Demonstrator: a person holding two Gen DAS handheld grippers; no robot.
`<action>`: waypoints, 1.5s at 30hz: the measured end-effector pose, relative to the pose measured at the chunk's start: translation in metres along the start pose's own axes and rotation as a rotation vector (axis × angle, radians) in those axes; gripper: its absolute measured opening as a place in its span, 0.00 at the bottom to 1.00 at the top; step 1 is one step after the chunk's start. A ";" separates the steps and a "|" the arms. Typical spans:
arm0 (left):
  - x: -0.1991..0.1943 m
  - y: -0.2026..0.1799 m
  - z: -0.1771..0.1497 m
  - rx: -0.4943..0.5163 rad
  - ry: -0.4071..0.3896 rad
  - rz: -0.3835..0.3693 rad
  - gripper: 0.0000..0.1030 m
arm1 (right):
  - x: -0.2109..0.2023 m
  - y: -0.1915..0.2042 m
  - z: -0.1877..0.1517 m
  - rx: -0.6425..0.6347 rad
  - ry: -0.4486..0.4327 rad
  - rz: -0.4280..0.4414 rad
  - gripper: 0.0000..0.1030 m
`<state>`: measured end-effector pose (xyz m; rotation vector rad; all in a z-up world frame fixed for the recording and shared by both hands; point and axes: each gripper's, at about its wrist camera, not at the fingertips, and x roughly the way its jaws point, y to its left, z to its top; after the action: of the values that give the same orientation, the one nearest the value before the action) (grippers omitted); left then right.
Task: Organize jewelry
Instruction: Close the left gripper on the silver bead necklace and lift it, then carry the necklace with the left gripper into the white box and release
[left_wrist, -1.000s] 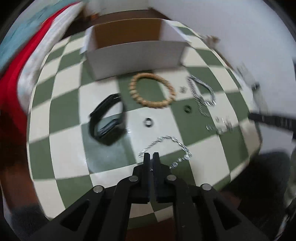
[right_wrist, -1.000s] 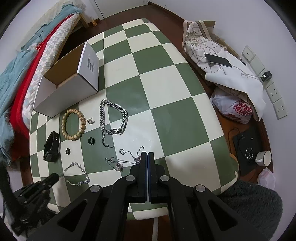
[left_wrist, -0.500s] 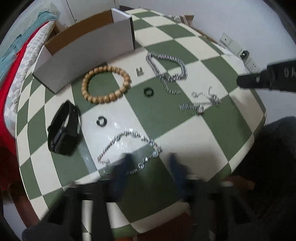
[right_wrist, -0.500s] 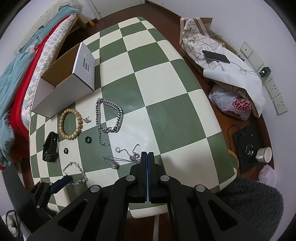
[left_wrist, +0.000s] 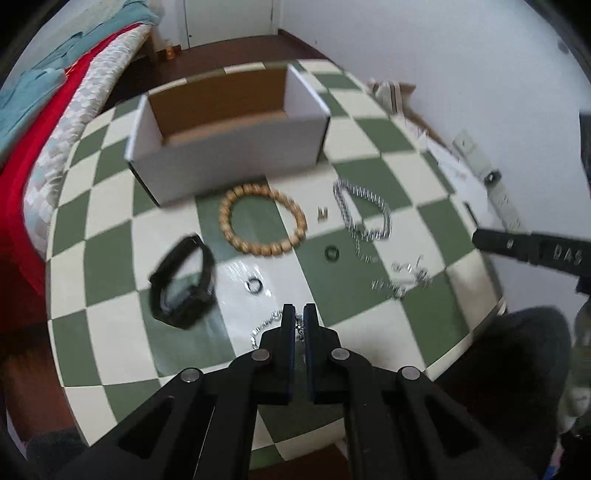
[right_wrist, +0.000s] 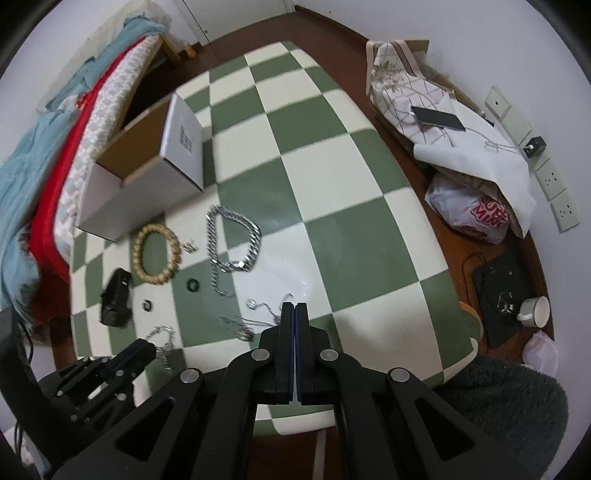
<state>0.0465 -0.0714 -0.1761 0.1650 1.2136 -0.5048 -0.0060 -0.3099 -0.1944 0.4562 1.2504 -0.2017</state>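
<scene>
Jewelry lies on a green-and-white checkered table (left_wrist: 369, 177). An open white cardboard box (left_wrist: 229, 151) stands at the back. In front of it are a wooden bead bracelet (left_wrist: 262, 221), a black watch (left_wrist: 184, 284), a thick silver chain (left_wrist: 364, 210), two small dark rings (left_wrist: 331, 253) (left_wrist: 254, 285) and a tangled thin chain (left_wrist: 402, 277). My left gripper (left_wrist: 299, 314) is nearly shut around a thin silver chain (left_wrist: 266, 326), low over the near edge. My right gripper (right_wrist: 294, 312) is shut and empty, above the tangled thin chain (right_wrist: 251, 317).
A bed with red and blue bedding (right_wrist: 44, 166) runs along the table's left side. On the floor to the right are a patterned bag with a phone (right_wrist: 436, 118), a plastic bag (right_wrist: 480, 214) and a white cup (right_wrist: 535, 312). Wall sockets (right_wrist: 554, 181) sit low on the wall.
My left gripper swung over the table, opened, then came down and closed around the thin silver chain at the near edge. My right gripper stayed shut and drifted slightly.
</scene>
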 end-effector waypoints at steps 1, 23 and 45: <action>-0.002 -0.001 0.004 -0.006 -0.011 0.002 0.02 | -0.004 0.000 0.001 0.005 -0.008 0.015 0.00; -0.018 0.008 0.015 -0.090 -0.036 0.030 0.02 | 0.064 0.064 -0.030 -0.248 0.053 -0.100 0.11; -0.121 0.000 0.091 -0.094 -0.275 -0.057 0.00 | -0.099 0.079 0.041 -0.140 -0.202 0.202 0.11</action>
<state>0.0933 -0.0718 -0.0325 -0.0196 0.9724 -0.5015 0.0296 -0.2672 -0.0733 0.4270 1.0064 0.0114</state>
